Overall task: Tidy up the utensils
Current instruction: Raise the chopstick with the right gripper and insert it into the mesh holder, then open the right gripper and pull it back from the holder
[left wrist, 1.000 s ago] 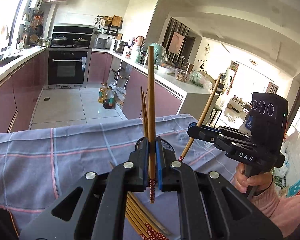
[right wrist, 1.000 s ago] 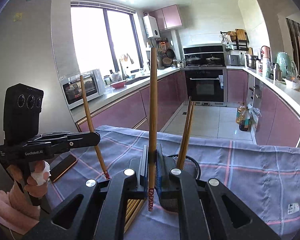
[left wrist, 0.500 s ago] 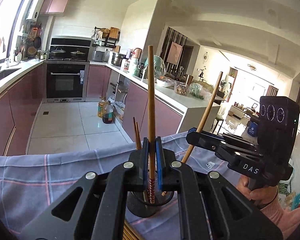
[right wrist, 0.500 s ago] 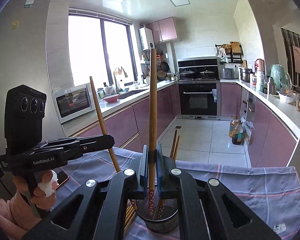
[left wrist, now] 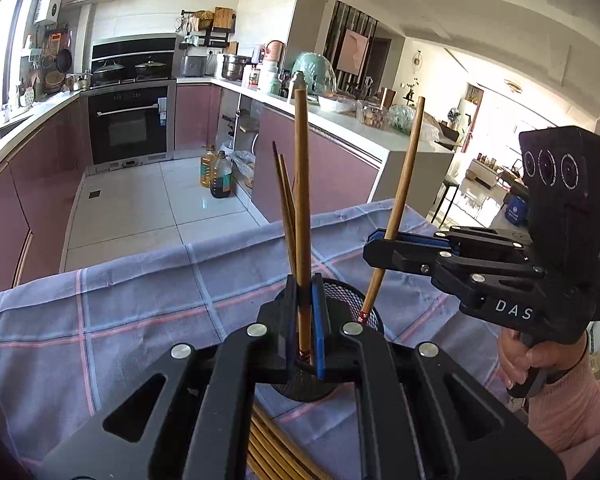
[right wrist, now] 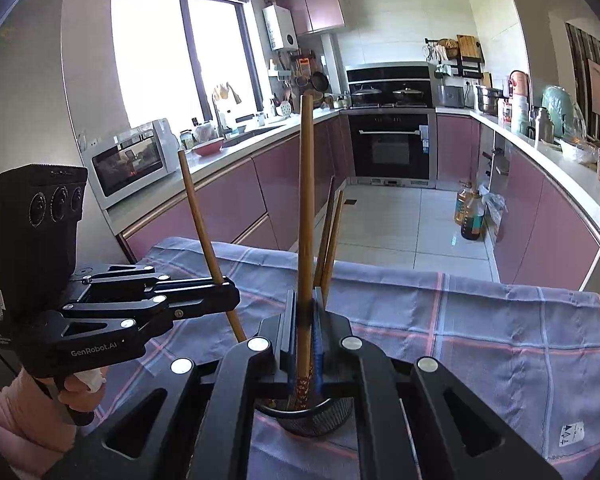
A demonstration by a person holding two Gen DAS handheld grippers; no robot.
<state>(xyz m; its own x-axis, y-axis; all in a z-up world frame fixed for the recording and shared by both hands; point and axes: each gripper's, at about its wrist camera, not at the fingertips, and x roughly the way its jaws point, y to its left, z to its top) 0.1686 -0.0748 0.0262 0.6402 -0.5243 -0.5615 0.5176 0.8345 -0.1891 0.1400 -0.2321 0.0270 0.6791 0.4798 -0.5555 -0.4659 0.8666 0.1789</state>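
With each gripper clamped on one chopstick, left gripper [left wrist: 303,344] and right gripper [right wrist: 305,350] sit over the mesh cup [right wrist: 312,420]; lower patterned tips inside the rim, release upright.

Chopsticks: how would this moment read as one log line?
left fingers: shut on chopstick | right fingers: shut on chopstick | both over mesh holder

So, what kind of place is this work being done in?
A home kitchen, most likely: a built-in oven, a microwave on the counter, and pots on the stove.
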